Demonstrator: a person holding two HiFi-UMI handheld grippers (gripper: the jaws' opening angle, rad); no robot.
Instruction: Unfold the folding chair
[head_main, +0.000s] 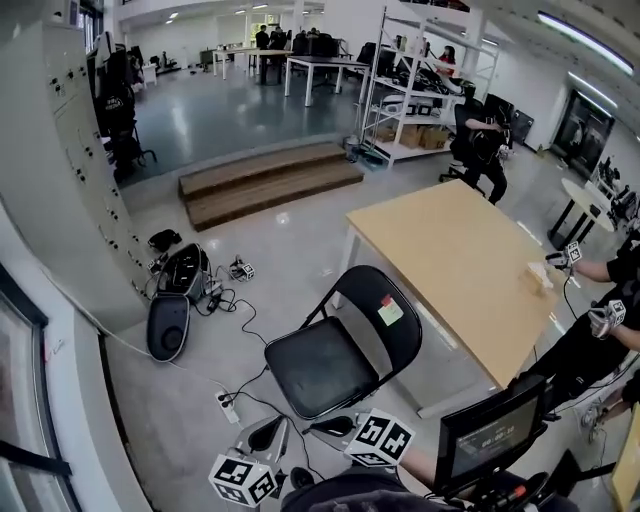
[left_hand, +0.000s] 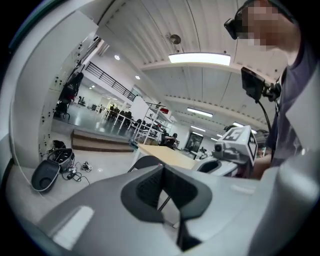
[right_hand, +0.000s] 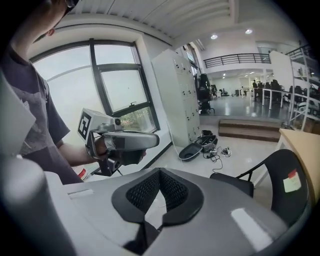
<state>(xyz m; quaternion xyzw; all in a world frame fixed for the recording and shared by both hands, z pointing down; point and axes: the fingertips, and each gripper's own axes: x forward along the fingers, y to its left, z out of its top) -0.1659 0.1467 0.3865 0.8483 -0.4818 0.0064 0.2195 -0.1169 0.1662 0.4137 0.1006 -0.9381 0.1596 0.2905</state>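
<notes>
Left hand-held gripper (left_hand: 163, 170): jaws fully closed, dark pads pressed face to face, nothing between them, nothing touched. Right hand-held gripper (right_hand: 160, 172): same condition, pads together along one seam, nothing gripped, no contact with any object. Both raised off the floor (head_main: 290, 240) and held side by side at the bottom edge of the head view, marker cubes toward the camera, tips directed toward the folding chair (head_main: 340, 340) but apart from it. In the right gripper view, left unit visible at picture left in front of the window, carried in a hand; in the left gripper view, right unit visible at picture right, close to the torso. Folding chair: standing open on the floor just ahead of both units, black seat (head_main: 318, 368) down and roughly level, black backrest (head_main: 365, 290) upright with a small pale sticker (head_main: 389, 311) on its front face. Backrest just beside the near corner of the wooden bench (head_main: 450, 250); contact between them not determinable. Left of the chair, near the wall: open black cases (head_main: 168, 325), loose cables (head_main: 235, 300), white power strip (head_main: 228, 405). Chair frame legs thin and dark, partly hidden beneath the seat.
</notes>
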